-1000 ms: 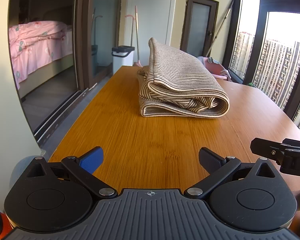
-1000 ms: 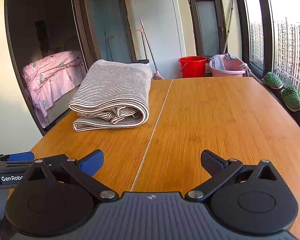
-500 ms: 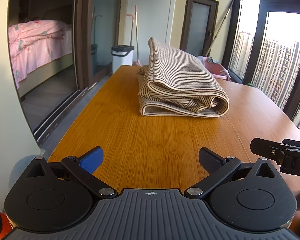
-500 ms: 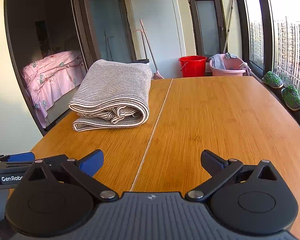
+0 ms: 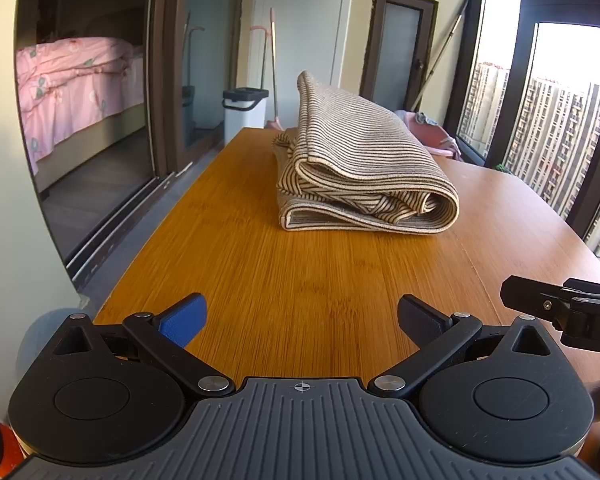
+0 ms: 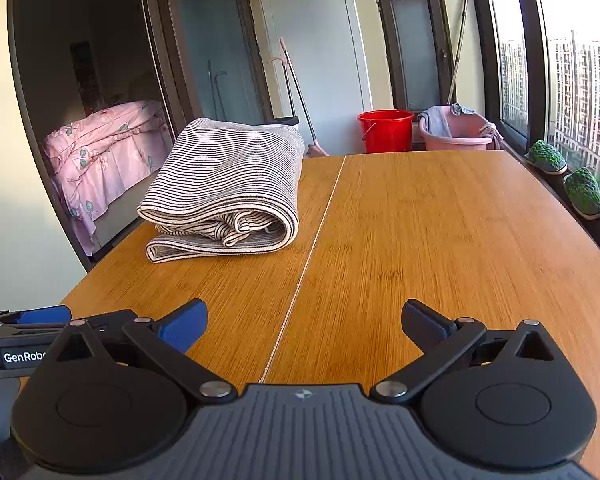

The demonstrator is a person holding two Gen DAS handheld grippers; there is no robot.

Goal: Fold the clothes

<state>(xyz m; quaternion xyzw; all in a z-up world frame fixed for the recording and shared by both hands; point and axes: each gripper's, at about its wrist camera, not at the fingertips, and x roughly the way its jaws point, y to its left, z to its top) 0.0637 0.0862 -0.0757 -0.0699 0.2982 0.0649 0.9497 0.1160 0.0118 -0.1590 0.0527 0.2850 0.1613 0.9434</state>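
The wooden table [image 6: 440,232] fills both views. On its left half, beside the centre seam, a striped cloth [image 6: 228,184] lies folded into a thick bundle [image 5: 360,176], well ahead of both tools. The left tool [image 5: 300,320] hovers low over the near table edge, spread wide and gripping nothing. The right tool [image 6: 304,320] sits just beside it, likewise spread wide and empty, pointing past the cloth's right side.
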